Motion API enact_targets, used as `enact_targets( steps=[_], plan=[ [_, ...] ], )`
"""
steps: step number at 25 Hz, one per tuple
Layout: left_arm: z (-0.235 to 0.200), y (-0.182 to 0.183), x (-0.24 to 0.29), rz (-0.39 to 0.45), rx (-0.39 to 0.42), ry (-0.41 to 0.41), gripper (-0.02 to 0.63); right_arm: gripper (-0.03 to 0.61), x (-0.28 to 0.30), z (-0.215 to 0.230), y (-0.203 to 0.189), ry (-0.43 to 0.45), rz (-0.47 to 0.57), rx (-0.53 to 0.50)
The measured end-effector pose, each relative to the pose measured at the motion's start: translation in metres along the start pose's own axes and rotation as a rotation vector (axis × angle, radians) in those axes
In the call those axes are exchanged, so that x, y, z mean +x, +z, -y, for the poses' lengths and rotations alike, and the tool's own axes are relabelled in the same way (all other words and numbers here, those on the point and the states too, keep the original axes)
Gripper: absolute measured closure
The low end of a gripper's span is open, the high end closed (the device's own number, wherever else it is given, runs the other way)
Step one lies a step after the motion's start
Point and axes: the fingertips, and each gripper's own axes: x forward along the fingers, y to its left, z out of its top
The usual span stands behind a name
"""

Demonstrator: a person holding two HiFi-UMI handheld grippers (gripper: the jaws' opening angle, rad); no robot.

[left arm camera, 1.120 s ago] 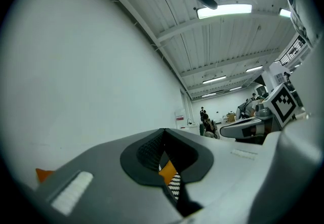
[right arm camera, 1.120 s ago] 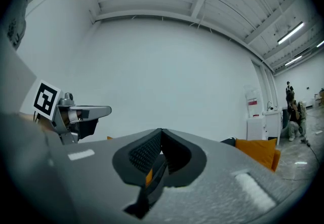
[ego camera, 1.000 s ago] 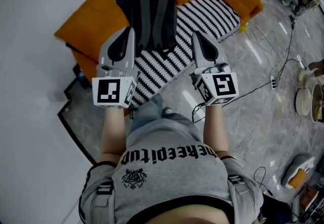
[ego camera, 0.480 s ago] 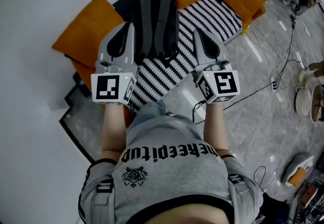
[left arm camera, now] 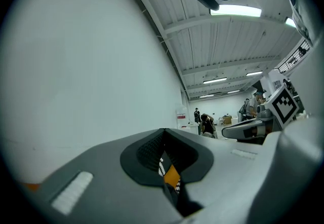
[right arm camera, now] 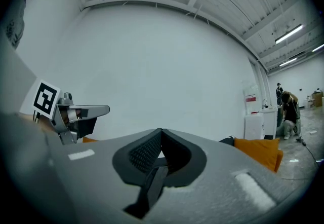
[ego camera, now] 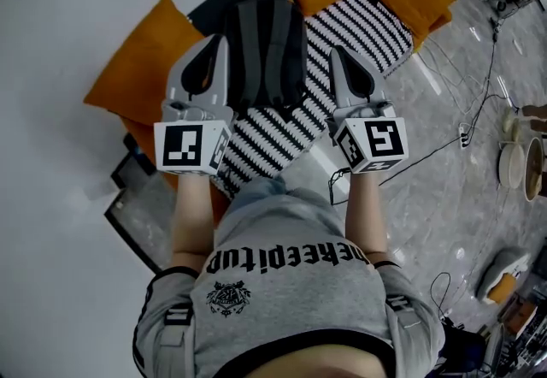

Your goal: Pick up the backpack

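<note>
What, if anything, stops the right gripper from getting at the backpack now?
Probably nothing, so yes: the right gripper appears just beside the backpack, with no object between them. Its jaws are together, though, and would need opening first.

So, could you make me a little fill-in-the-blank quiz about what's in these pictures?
1. The backpack lies on a sofa patterned in black and white ____.
2. The cushions around it are coloured ____.
3. The left gripper and the right gripper both have their jaws ____.
4. In the head view, the backpack sits ____ the two grippers.

Missing words: stripes; orange; shut; between.
</note>
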Motion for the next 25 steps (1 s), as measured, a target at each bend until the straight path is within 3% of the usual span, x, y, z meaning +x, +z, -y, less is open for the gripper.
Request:
enact_targets(
  steps=[13, 25],
  plan=[
    [-0.023, -0.031, 0.028, -0.068, -0.019, -0.016, 0.594, 0.575, 0.044, 0.002, -0.026, 0.023, -0.088, 0.027],
    [-0.037, -0.097, 0.055, -0.191, -0.086, 0.033, 0.594, 0.575, 0.092, 0.017, -0.087, 0.090, -0.250, 0.083]
  ],
)
